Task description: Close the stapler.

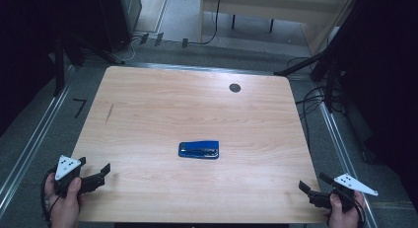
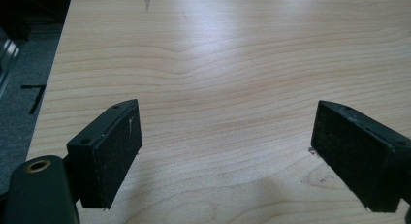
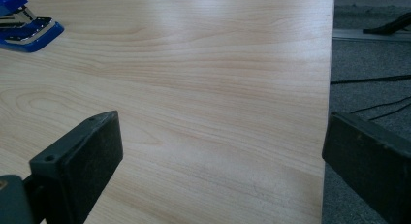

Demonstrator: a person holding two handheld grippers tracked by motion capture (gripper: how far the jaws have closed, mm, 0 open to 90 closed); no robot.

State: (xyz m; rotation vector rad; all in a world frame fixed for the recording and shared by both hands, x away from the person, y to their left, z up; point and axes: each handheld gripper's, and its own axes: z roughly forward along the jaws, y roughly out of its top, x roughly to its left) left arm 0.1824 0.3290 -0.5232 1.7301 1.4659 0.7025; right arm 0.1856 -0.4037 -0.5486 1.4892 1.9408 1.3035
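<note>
At the near left corner of the desk (image 1: 148,97), the left gripper (image 1: 93,176) rests in a hand (image 1: 63,201), its 2 jaws spread wide with nothing between them, only bare wood ahead in the left gripper view. It seems parked there, clear of the work, waiting.

Further right, the blue stapler (image 1: 198,149) lies flat near the middle of the desk, a little toward the near edge, long side running left to right. It sits well apart from both grippers, free on all sides, so either could approach it without obstruction. A small dark round spot (image 1: 235,88) marks the far part of the desk, well away from the stapler.

At the near right corner, the right gripper (image 1: 310,188) is held in the other hand (image 1: 345,213), jaws released and holding nothing, aimed inward so that the stapler (image 3: 26,23) shows at the far left of the right gripper view. That aim suggests a reach toward it. Cables (image 1: 315,97) lie on the floor beyond the right edge, out of the way.
</note>
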